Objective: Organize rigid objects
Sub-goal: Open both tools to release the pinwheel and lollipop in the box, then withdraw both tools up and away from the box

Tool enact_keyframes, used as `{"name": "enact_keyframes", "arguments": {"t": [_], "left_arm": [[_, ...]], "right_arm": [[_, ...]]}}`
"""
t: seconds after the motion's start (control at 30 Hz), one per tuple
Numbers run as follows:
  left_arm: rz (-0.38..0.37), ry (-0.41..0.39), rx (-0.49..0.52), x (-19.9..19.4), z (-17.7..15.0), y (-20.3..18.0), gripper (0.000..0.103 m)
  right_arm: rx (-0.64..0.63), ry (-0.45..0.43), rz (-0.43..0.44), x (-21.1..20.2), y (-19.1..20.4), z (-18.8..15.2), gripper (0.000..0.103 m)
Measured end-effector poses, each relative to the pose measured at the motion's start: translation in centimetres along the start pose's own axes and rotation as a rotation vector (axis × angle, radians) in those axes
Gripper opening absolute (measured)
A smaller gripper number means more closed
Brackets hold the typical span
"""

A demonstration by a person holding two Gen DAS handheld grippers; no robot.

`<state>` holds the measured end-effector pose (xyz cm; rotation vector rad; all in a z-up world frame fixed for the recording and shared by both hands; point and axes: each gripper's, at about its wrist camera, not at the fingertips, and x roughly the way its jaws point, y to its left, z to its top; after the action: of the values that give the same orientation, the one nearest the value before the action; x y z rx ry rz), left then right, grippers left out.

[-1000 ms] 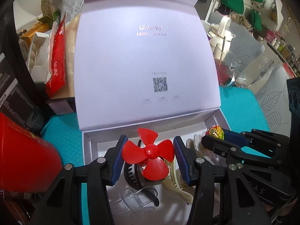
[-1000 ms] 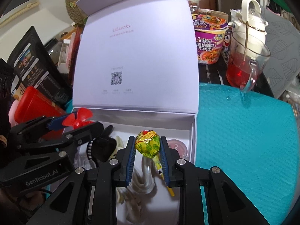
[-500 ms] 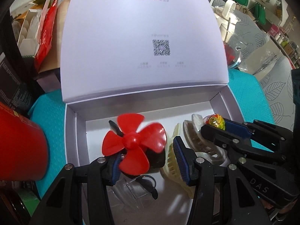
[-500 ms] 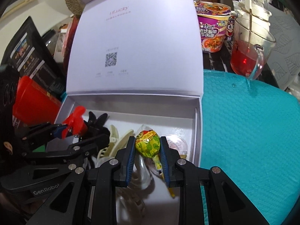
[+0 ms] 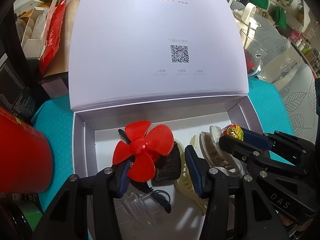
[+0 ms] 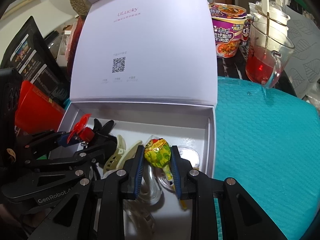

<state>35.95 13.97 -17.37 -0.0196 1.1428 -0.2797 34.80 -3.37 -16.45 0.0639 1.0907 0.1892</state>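
A white box (image 5: 80,140) (image 6: 210,140) stands open on a teal mat, lid upright. Inside lie a black hair clip (image 5: 167,166), a cream claw clip (image 5: 186,182) (image 6: 118,156) and clear plastic clips (image 5: 140,206). My left gripper (image 5: 158,172) (image 6: 80,138) hangs over the box with its jaws apart. A red toy fan (image 5: 142,150) (image 6: 81,130) leans against its left finger, tilted left. My right gripper (image 6: 158,166) (image 5: 234,138) is shut on a yellow-wrapped lollipop (image 6: 158,154) (image 5: 233,132) over the box's right part.
A red cup (image 5: 22,156) (image 6: 36,112) stands left of the box. A glass mug of red liquid (image 6: 266,60), a white kettle (image 6: 270,8) and a noodle cup (image 6: 228,30) stand behind on the right. Snack bags (image 5: 52,34) crowd the back left.
Both grippers have gone down into the box. My left gripper's jaws have widened and the red fan has slipped left, out of the grip. The lollipop stays clamped.
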Motion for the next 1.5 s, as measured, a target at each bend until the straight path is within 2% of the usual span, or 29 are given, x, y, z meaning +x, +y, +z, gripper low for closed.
{"name": "enact_keyframes", "arguments": {"t": [0.07,0.13,0.4,0.43,0.5,0.53,0.57,0.97,1.5], "left_arm": [[0.004,-0.002,-0.004,-0.1,0.1,0.0,0.049],[-0.002,-0.008,-0.008,-0.4,0.2,0.2,0.05],[0.011,0.034,-0.039,-0.3,0.4,0.5,0.05],[0.014,0.043,-0.043,-0.3,0.3,0.6,0.053],[0.02,0.061,-0.053,-0.1,0.3,0.6,0.066],[0.021,0.059,-0.057,-0.2,0.3,0.6,0.077],[0.02,0.051,-0.058,-0.4,0.2,0.5,0.078],[0.027,0.017,-0.04,-3.4,0.0,-0.4,0.078],[0.047,-0.124,-0.029,-12.2,-0.3,-1.3,0.078]], "right_arm": [[0.002,-0.005,0.0,-0.3,0.0,0.0,0.035],[0.007,-0.011,0.007,-0.6,-0.1,0.0,0.038],[0.012,-0.012,-0.01,-1.6,-0.4,-0.1,0.04],[0.011,-0.014,-0.013,-1.8,-0.4,-0.1,0.04],[0.011,-0.017,-0.019,-2.2,-0.5,-0.1,0.04],[0.01,-0.018,-0.021,-2.4,-0.6,-0.2,0.04],[0.01,-0.019,-0.024,-2.6,-0.8,-0.3,0.04],[0.011,-0.028,-0.038,-4.5,-0.5,-0.5,0.04],[-0.052,-0.136,-0.075,-11.9,2.5,-0.1,0.04]]}}
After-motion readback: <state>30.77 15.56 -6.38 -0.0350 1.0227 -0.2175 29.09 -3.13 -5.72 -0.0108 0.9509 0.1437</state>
